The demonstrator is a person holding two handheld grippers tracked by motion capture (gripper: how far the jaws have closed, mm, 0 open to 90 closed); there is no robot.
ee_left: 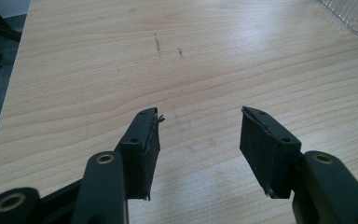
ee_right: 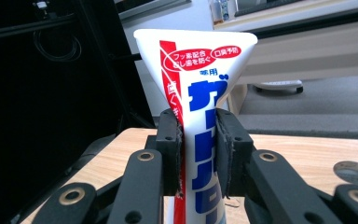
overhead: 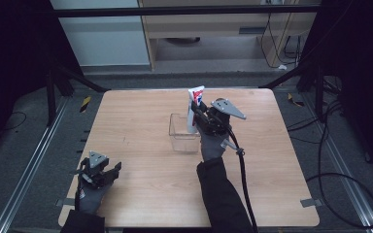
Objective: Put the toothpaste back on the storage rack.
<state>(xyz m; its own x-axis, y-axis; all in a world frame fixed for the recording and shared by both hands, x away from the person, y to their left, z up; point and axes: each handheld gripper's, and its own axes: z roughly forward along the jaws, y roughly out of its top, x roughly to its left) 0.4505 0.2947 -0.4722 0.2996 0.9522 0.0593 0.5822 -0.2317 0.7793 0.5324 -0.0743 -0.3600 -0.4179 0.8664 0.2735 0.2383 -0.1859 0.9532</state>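
The wooden surface (overhead: 141, 145) holds a clear box (overhead: 182, 132) at centre; the right gripper (ee_right: 199, 154) clamps a toothpaste tube (ee_right: 200, 102) upright above it; lower it straight; the left gripper (ee_left: 198, 144) gapes empty near-left.

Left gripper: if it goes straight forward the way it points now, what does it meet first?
Probably nothing soon. The left gripper is open over the bare wooden table. The clear plastic container lies far ahead and off to one side, likely outside its line.
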